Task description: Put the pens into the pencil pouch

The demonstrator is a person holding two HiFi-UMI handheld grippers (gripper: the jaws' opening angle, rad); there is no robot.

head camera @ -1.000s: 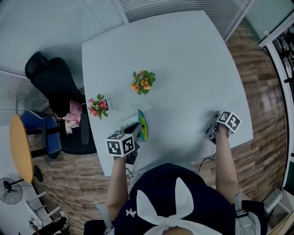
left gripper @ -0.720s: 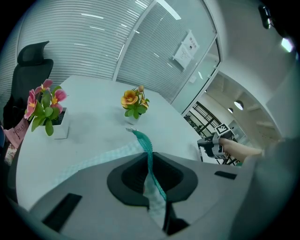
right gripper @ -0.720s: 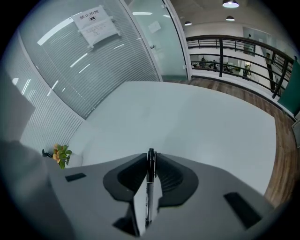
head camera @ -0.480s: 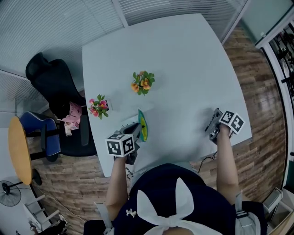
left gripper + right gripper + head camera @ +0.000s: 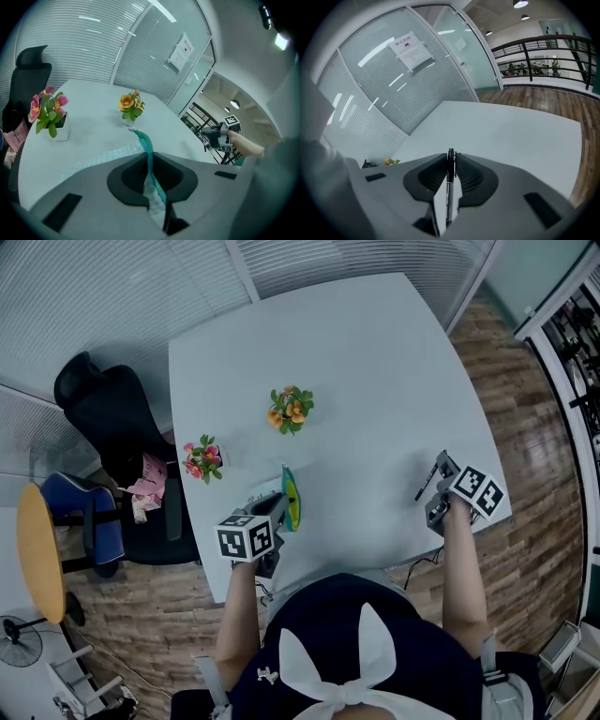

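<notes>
Between the jaws of the right gripper stands a dark pen; the jaws are closed on it almost fully, and the pen lies along the gap with its end showing just past the tips. From the head view this gripper is over the near right corner of the table, and the pen seems to be clear of the surface.

At the near edge, toward the left corner, the left gripper has its jaws nearly together on the teal zipper edge of the pencil pouch; this edge is raised, while the pale body of the pouch lies flat on the table to the side. The two grippers are well apart, so the pen has the width of the near edge to cross.

Several things could go wrong, in my judgement; the pen is pinched only on a thin line, so it may swing or slide out if it touches the pouch at an angle; the pouch is soft and held at one place only, so its mouth may sag closed, and I cannot tell how far the zipper is open; a push from the pen may drag the pouch toward the pot of orange flowers or the pot of pink flowers, which stand near it.
</notes>
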